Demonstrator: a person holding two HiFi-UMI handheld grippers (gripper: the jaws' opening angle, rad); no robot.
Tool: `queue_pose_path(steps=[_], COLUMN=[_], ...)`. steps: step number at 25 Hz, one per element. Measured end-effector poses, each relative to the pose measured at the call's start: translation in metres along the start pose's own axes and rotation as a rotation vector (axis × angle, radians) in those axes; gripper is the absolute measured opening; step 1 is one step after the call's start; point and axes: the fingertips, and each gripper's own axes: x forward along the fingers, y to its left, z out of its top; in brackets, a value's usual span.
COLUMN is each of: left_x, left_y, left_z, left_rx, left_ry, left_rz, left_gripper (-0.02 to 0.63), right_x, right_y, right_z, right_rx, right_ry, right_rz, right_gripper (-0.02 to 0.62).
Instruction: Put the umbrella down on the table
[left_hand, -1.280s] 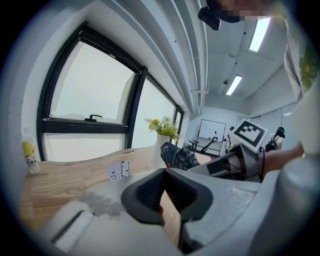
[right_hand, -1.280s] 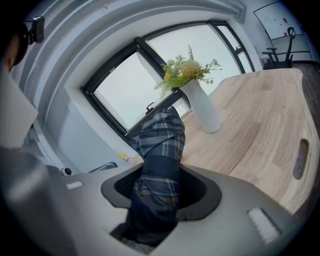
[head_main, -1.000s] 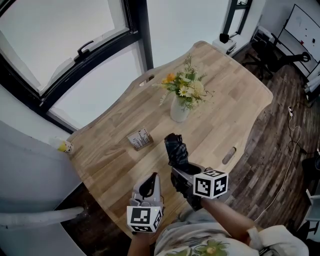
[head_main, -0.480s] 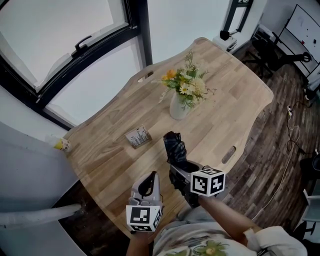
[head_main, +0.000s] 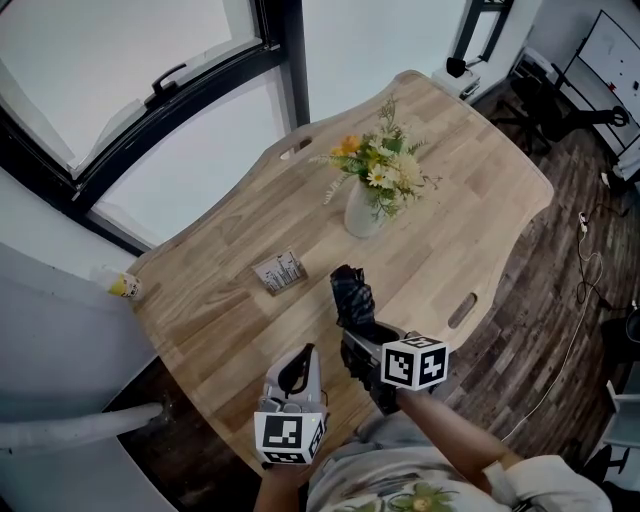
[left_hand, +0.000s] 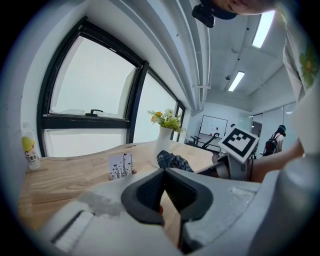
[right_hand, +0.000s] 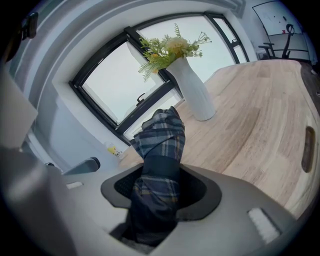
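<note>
A folded umbrella (head_main: 352, 295) in dark plaid fabric sticks forward out of my right gripper (head_main: 362, 345), which is shut on its lower part. In the right gripper view the umbrella (right_hand: 160, 140) fills the gap between the jaws of that gripper (right_hand: 162, 186), and its end points toward the white vase (right_hand: 195, 90). The umbrella hangs low over the wooden table (head_main: 470, 180); I cannot tell whether it touches the top. My left gripper (head_main: 297, 372) stays near the table's front edge, left of the umbrella. Its jaws (left_hand: 163, 172) are shut with nothing in them.
A white vase of flowers (head_main: 362, 210) stands just beyond the umbrella's end. A small printed card box (head_main: 279, 273) sits to the left of it. A yellow bottle (head_main: 123, 287) stands on the window sill at the table's left. Slots pierce the tabletop near its right edge (head_main: 461, 310).
My right gripper has sunk slightly toward the tabletop with the umbrella still in it. The left gripper has stayed where it was.
</note>
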Motion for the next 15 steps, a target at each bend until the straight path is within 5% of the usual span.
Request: queue_pose_path(steps=[15], left_x=[0.001], left_y=[0.008], left_z=[-0.005], left_rx=[-0.007], left_ry=[0.012], left_rz=[0.001], left_gripper=[0.005], right_x=[0.022], right_y=[-0.02], right_z=[-0.011], right_rx=[0.011], right_ry=[0.037], right_rz=[-0.053], right_gripper=[0.202])
